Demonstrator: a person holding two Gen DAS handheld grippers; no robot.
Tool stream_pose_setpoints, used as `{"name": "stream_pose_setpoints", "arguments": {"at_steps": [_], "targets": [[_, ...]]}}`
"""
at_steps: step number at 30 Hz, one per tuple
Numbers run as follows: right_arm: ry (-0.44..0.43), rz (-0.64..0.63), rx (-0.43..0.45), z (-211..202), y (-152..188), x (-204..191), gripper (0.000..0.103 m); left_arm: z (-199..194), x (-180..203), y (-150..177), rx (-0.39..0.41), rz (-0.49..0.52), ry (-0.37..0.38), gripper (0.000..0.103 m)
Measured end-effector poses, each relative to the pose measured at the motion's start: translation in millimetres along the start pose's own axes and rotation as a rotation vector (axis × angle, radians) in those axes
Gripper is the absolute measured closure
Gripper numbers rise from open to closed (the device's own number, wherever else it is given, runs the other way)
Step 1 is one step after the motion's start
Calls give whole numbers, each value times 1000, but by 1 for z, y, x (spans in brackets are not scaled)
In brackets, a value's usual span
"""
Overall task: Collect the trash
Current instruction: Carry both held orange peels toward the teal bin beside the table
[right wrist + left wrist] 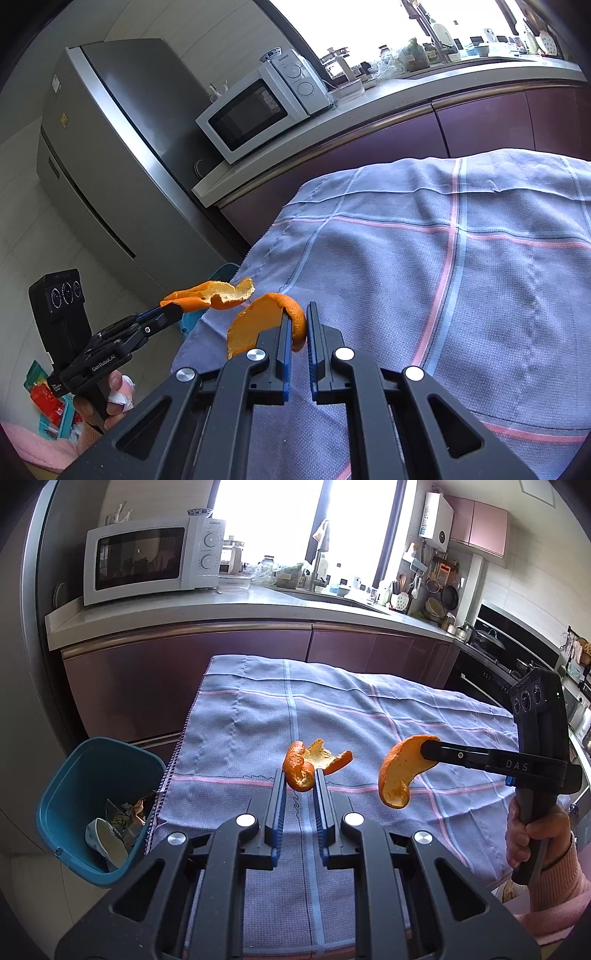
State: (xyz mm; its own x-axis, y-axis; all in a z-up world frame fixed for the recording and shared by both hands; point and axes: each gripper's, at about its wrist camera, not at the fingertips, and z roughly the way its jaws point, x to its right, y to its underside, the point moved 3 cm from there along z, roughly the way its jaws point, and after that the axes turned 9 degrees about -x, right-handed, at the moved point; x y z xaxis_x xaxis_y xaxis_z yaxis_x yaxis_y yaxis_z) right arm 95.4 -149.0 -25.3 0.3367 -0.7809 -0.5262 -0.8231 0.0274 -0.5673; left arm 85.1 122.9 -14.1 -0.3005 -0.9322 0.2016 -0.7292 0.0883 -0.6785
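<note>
A: While both claws hang above the blue-grey checked cloth (369, 716), what does each one have?

B: The left gripper (300, 777) is clamped on a torn, ragged orange peel with a pale inner side (301, 766); the piece stands up past its fingertips. The right gripper (297, 325) pinches a smooth curved orange peel crescent (258, 321), which droops to the left of its jaws.

A: Why carry them lifted like that?

B: I'd say so nothing drags on the cloth on the way to the teal plastic bin (70, 775). It sits low, left of the left claw, off the table's edge, with a paper cup (105, 840) and wrappers already inside.

A: So dropping comes next?

B: Probably; both pieces are well clear of the bin.
</note>
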Motion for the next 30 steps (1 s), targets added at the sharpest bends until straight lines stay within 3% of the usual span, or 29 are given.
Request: {"name": "stream_pose_setpoints", "arguments": {"at_steps": [30], "targets": [[-26,-29,-26,25,-8,-22,96,-12,-25,4,19,-50,-27,88]]}}
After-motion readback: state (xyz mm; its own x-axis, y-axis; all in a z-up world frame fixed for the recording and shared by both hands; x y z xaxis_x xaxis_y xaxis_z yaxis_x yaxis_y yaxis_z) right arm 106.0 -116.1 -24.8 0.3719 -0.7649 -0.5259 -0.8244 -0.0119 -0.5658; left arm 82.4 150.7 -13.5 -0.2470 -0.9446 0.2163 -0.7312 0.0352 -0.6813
